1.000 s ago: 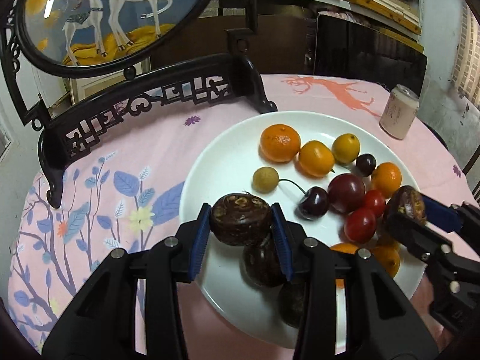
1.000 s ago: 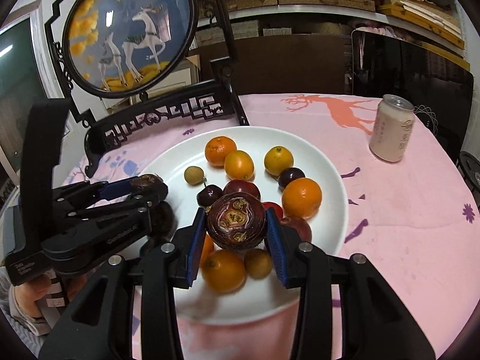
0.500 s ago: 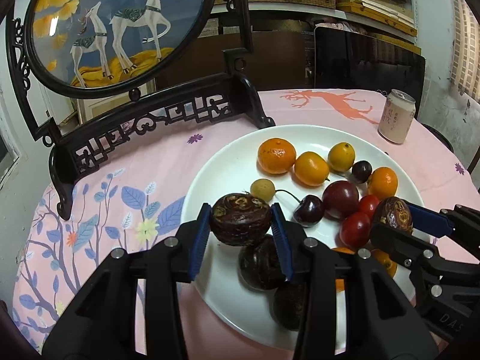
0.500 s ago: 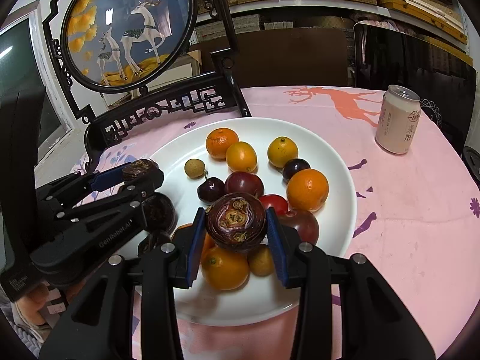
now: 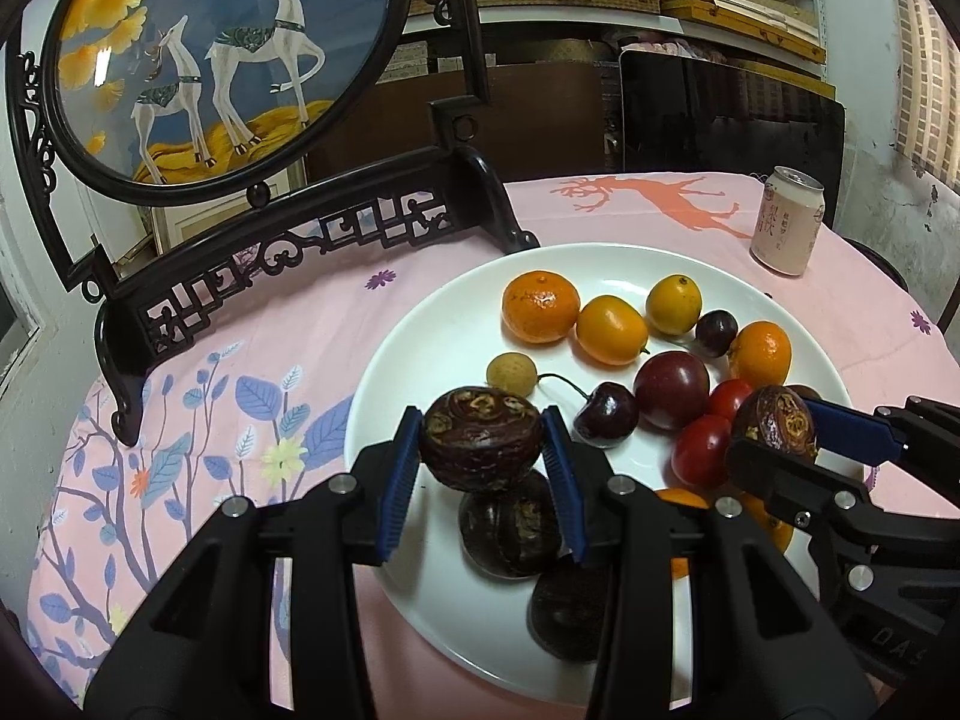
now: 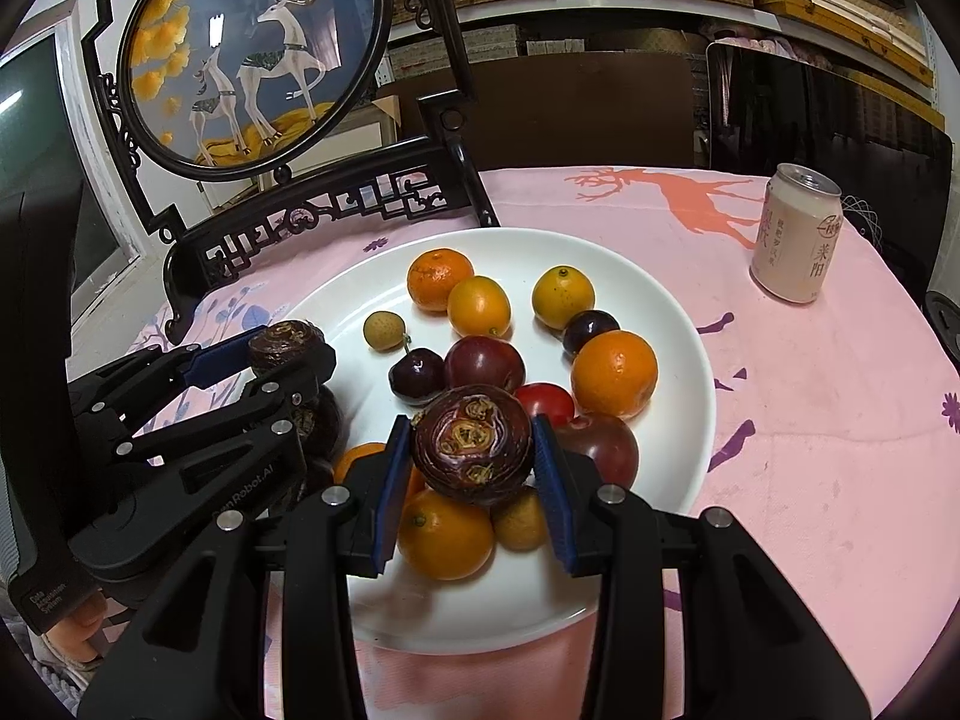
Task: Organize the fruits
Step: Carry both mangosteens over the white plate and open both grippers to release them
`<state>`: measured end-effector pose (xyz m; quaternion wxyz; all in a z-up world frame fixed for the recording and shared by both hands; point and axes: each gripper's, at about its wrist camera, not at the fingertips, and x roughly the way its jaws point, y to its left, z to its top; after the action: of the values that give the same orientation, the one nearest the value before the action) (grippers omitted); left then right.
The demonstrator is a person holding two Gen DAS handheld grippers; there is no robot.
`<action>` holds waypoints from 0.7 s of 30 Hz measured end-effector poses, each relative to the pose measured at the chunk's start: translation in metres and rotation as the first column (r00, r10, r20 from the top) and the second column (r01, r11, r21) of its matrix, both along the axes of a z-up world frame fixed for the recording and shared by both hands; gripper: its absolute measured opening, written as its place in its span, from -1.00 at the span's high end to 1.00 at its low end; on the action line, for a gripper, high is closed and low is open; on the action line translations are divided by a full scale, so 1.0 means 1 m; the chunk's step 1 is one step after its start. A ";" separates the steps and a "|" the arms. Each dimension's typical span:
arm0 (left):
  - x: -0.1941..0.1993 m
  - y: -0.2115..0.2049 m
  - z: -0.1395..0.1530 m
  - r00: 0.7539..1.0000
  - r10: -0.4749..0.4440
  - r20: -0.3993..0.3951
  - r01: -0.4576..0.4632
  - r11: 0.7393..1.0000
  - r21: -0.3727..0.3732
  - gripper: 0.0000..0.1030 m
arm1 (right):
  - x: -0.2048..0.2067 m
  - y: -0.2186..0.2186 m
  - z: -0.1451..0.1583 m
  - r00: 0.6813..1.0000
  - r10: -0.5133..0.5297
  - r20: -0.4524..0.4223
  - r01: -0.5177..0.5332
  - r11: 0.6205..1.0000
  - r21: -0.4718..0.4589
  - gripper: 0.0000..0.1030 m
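A white plate point(image 5: 444, 330) point(image 6: 672, 324) on the pink cloth holds oranges, kumquats, cherries, tomatoes, plums and a longan point(image 5: 510, 373). My left gripper point(image 5: 480, 450) is shut on a dark brown water chestnut point(image 5: 480, 441), held above the plate's near left part; two more water chestnuts point(image 5: 510, 531) lie on the plate below it. My right gripper point(image 6: 473, 450) is shut on another water chestnut point(image 6: 473, 444), held above the fruit pile at the plate's near side. Each gripper shows in the other's view, left point(image 6: 288, 354) and right point(image 5: 780, 429).
A black carved stand with a round deer picture point(image 5: 210, 60) point(image 6: 252, 60) stands behind the plate at the left. A pale drink can point(image 5: 786, 222) point(image 6: 798, 234) stands at the far right of the table. A dark chair back is behind the table.
Both grippers have drawn back and up a little from the plate, each still holding its water chestnut. The fruits on the plate have not moved.
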<state>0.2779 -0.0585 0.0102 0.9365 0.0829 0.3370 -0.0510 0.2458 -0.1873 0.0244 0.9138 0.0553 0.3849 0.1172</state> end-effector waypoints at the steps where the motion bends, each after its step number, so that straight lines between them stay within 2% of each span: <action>1: 0.000 0.000 0.000 1.000 0.000 0.000 0.000 1.000 0.001 0.20 | 0.000 0.000 0.000 1.000 0.001 0.000 -0.001 1.000 0.000 0.22; 10: 0.001 0.001 0.001 1.000 0.001 0.001 -0.001 1.000 -0.007 0.20 | 0.000 0.000 -0.001 1.000 -0.001 0.002 0.001 1.000 0.000 0.22; 13: 0.010 0.011 0.011 1.000 0.010 -0.022 -0.012 0.997 -0.078 0.20 | 0.002 0.002 0.001 1.000 -0.002 0.016 0.003 1.000 -0.014 0.22; 15: 0.022 0.019 0.019 0.999 0.014 -0.052 -0.020 0.993 -0.120 0.20 | 0.007 0.003 0.005 0.999 -0.008 0.034 0.009 1.000 -0.028 0.22; 18: 0.043 0.024 0.028 0.998 0.057 -0.032 -0.060 0.992 -0.112 0.20 | 0.019 0.006 0.014 0.998 -0.024 0.064 0.025 1.000 -0.018 0.22; 21: 0.068 0.026 0.023 0.996 0.031 -0.084 -0.042 0.990 -0.134 0.20 | 0.038 0.021 0.014 0.999 0.016 0.047 -0.015 1.000 -0.007 0.22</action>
<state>0.3456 -0.0321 0.0329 0.9261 0.0109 0.3724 -0.0600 0.2836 -0.1658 0.0382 0.9218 0.0465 0.3642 0.1243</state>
